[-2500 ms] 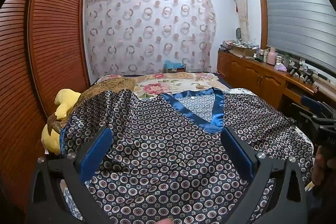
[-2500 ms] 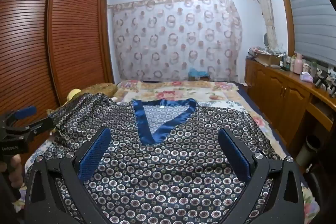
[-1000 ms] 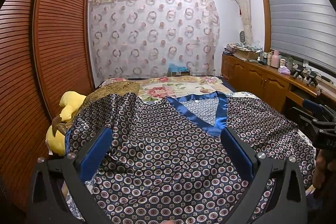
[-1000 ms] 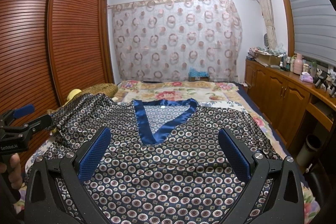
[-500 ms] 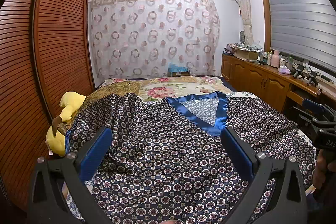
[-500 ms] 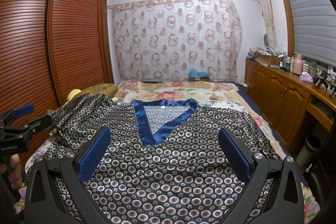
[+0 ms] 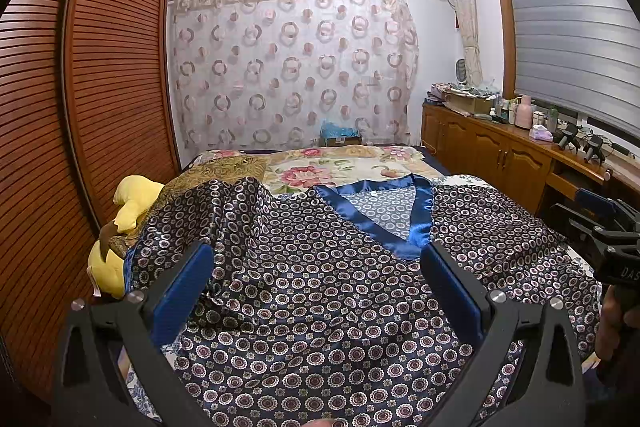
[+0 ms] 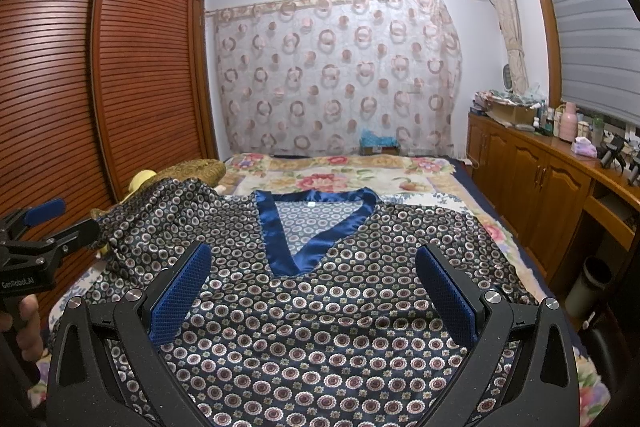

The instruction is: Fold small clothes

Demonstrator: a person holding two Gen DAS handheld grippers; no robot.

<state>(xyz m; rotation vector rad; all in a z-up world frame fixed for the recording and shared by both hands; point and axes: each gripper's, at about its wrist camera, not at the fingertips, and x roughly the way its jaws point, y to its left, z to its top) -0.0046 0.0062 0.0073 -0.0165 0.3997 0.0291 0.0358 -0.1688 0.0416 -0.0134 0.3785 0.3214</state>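
A dark satin top (image 7: 320, 291) (image 8: 328, 311) with a small round flower print lies spread front-up on the bed. Its blue V-neck (image 7: 384, 223) (image 8: 312, 227) points toward me. The left sleeve (image 7: 208, 211) is draped over a pillow and looks rumpled. My left gripper (image 7: 316, 291) hovers open above the left half of the top, nothing between its blue pads. My right gripper (image 8: 312, 291) hovers open above the chest, just below the V-neck. Each gripper shows at the edge of the other's view, held by a hand.
A yellow plush toy (image 7: 128, 199) and a brown patterned pillow (image 7: 216, 171) lie at the bed's left edge beside a slatted wooden wardrobe (image 7: 80, 107). A floral bedspread (image 8: 340, 179) covers the far half. Wooden cabinets (image 8: 540, 187) with clutter line the right wall; a grey bin (image 8: 588, 283) stands beside the bed.
The left gripper's view tilted slightly upward since 2.5 s ago; since then both grippers have held almost still above the top. The top has not moved.
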